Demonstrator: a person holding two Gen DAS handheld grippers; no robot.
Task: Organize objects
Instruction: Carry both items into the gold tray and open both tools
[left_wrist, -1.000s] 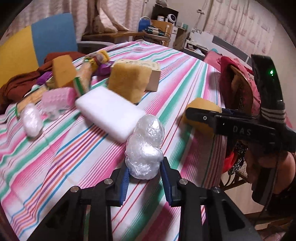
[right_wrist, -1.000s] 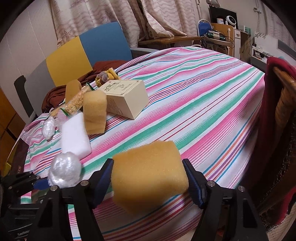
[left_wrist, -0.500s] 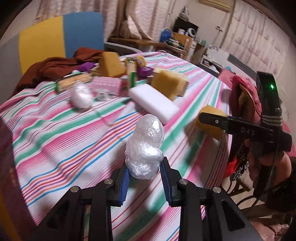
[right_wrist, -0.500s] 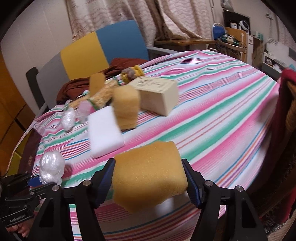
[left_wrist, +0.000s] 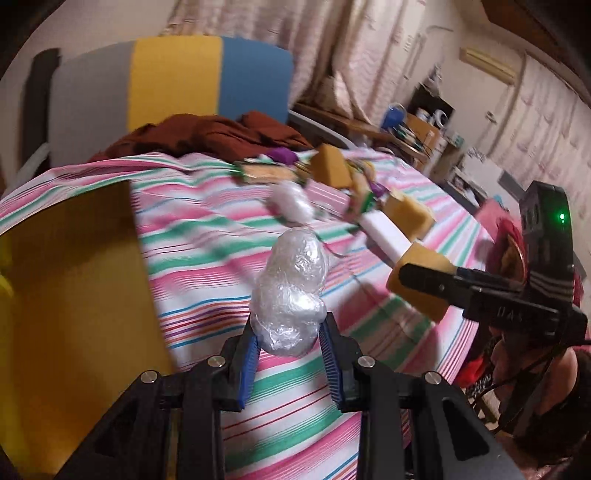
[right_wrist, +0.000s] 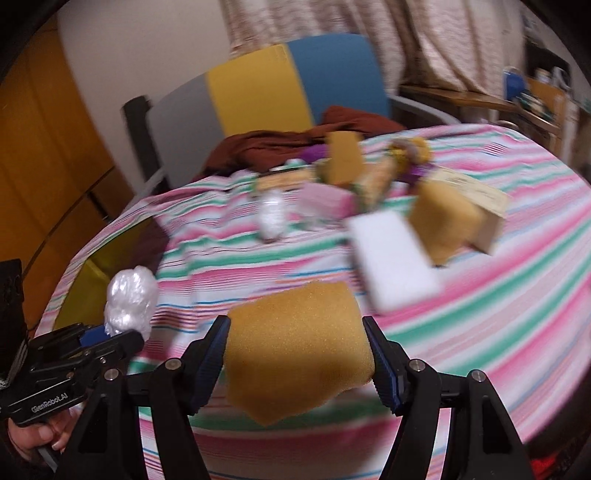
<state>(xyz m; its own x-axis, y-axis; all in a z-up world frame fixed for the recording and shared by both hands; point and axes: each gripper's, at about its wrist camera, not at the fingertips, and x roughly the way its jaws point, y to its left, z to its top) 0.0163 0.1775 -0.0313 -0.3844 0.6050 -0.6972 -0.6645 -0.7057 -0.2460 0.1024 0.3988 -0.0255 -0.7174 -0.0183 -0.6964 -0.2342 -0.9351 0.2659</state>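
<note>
Big round table (left_wrist: 207, 236) with a pink, green and white striped cloth takes up most of both views. A yellow bin (left_wrist: 74, 295) sits just off its left edge, partly tucked under the cloth's overhang. Toward the far edge there's a blurry heap: a white foam block (right_wrist: 391, 254), a cardboard box (right_wrist: 476, 206), a couple more yellow sponges and a pink pack, all too smeared to sort out properly.

The yellow sponge (right_wrist: 299, 347) is chunky, porous, mustard coloured, squeezed in at its sides between the right gripper (right_wrist: 297, 354), held up over the near edge of the table.

The plastic-wrap ball (left_wrist: 291, 291) is a lumpy, crinkly clear-white wad. The left gripper (left_wrist: 288, 354) has it pinched at a narrow gap, raised above the cloth near the left edge, right beside the bin.
</note>
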